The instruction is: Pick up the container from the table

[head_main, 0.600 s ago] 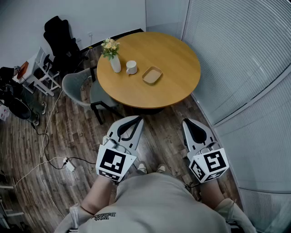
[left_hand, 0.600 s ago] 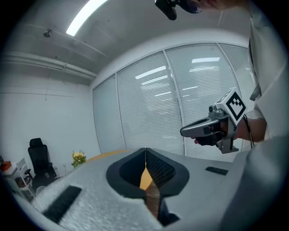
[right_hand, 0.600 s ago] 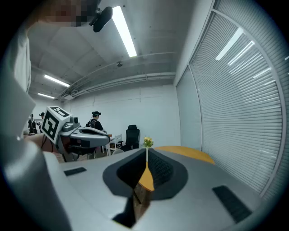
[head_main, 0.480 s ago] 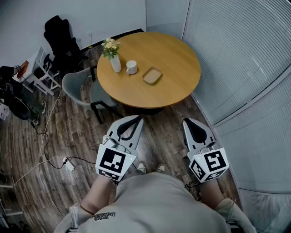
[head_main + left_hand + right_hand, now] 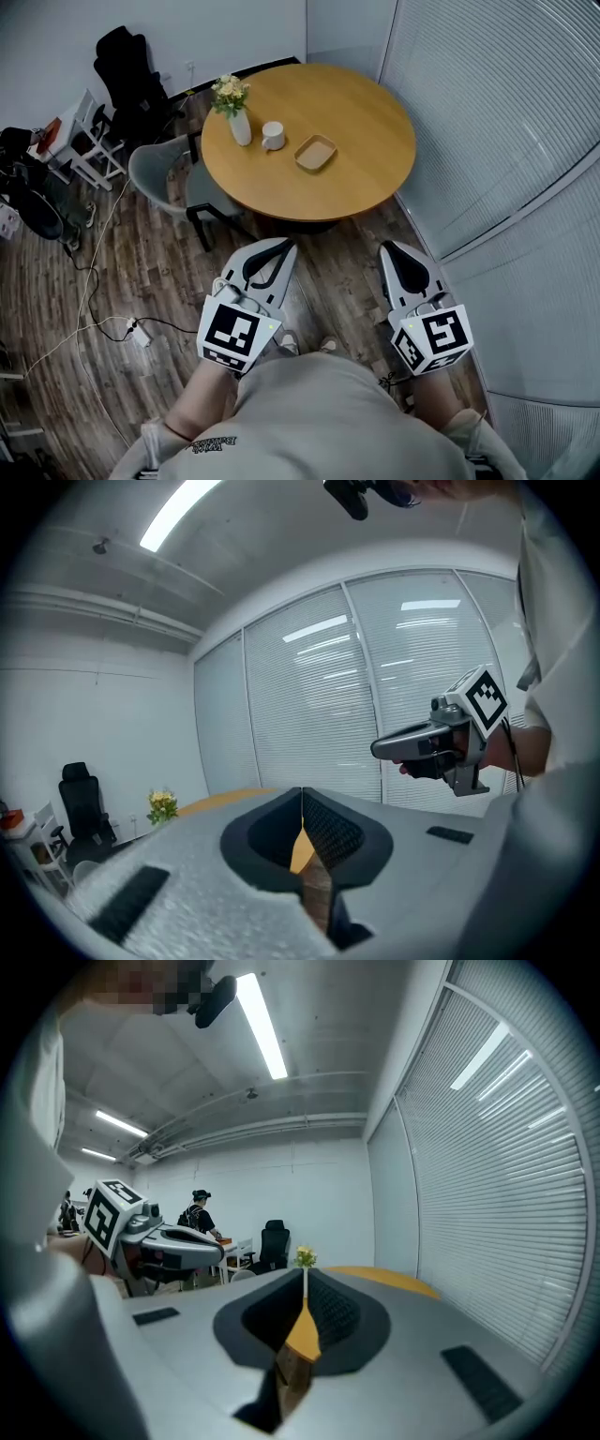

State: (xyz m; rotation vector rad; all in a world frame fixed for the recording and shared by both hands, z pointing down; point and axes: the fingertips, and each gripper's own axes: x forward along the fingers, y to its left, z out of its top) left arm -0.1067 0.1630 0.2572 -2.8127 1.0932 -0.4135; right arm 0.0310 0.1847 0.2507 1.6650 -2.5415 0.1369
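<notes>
The container, a shallow tan tray (image 5: pixel 316 153), lies on the round wooden table (image 5: pixel 361 108) next to a white mug (image 5: pixel 273 136) and a vase of flowers (image 5: pixel 236 116). Both grippers hang low by the person's body, well short of the table and over the wooden floor. My left gripper (image 5: pixel 284 246) has its jaws closed tip to tip with nothing between them, as the left gripper view (image 5: pixel 302 791) also shows. Just as shut and empty is my right gripper (image 5: pixel 387 248), seen closed in its own view (image 5: pixel 305 1275). The flowers (image 5: pixel 305 1258) show just beyond its tips.
A grey chair (image 5: pixel 157 176) is tucked at the table's left side. A black office chair (image 5: pixel 129 77) and clutter stand at the far left. Cables and a power strip (image 5: pixel 141 336) lie on the floor. Blinds-covered glass walls (image 5: pixel 506 159) run along the right. A person (image 5: pixel 200 1213) stands far off.
The head view has shifted slightly; the table sits a touch further right in frame. Both grippers hold the same pose, shut.
</notes>
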